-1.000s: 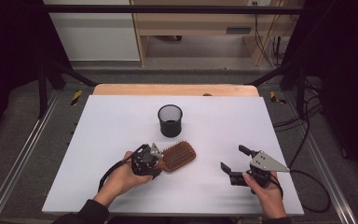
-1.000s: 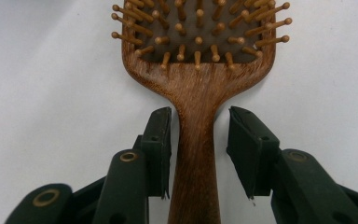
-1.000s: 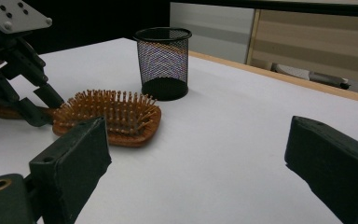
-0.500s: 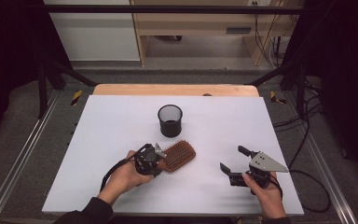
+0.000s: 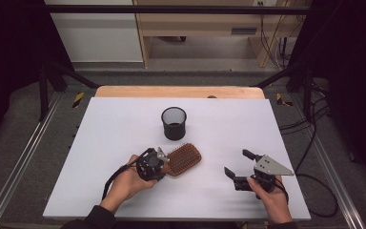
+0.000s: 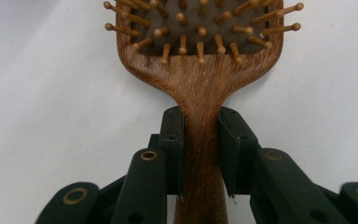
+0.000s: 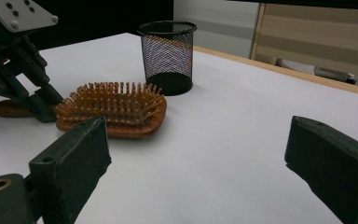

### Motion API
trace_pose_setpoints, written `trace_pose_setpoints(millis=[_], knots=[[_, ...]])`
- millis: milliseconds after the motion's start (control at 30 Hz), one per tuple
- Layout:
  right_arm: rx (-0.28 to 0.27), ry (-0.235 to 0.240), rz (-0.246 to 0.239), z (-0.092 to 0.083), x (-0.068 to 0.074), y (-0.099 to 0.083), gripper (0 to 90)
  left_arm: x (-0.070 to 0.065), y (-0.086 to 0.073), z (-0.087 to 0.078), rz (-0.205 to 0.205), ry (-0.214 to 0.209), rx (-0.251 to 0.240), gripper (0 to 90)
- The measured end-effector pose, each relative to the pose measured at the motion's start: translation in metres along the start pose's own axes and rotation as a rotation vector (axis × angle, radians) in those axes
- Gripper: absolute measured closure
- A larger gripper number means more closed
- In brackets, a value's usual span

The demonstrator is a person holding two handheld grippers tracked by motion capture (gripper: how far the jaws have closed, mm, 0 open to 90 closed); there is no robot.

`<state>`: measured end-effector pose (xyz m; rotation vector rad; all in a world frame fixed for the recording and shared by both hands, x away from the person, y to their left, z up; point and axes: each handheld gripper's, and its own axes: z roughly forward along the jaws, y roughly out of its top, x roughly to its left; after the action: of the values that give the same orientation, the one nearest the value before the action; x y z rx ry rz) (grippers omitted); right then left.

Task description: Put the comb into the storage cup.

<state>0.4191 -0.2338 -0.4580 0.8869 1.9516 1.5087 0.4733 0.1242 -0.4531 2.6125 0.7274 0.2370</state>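
The left gripper is pinching the narrow wooden handle of the hairbrush, its jaws having just been closing until both pads are pressing the handle's two sides; the brush is lying bristles up on the white desk, a little nearer the front edge than the back, its head pointing toward the right edge. The black mesh cup is standing upright just behind the brush, toward the back edge. The right gripper is resting near the front right corner, well apart from the brush, its jaws standing wide with nothing between them.
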Motion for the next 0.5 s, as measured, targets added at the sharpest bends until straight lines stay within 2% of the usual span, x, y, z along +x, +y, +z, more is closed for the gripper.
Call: trace_pose_setpoints(millis=[167, 367, 500], knots=[[-0.001, 0.002, -0.002, 0.0, 0.0, 0.0, 6.6, 0.0, -0.002, -0.003, 0.003, 0.033, -0.038, 73.0], [-0.001, 0.002, 0.002, 0.0, 0.0, 0.0, 6.6, 0.0, -0.006, -0.015, -0.03, 0.046, -0.132, 73.0], [0.003, 0.005, 0.002, 0.001, 0.001, 0.001, 6.6, -0.004, -0.009, -0.022, -0.028, 0.059, -0.176, 73.0]])
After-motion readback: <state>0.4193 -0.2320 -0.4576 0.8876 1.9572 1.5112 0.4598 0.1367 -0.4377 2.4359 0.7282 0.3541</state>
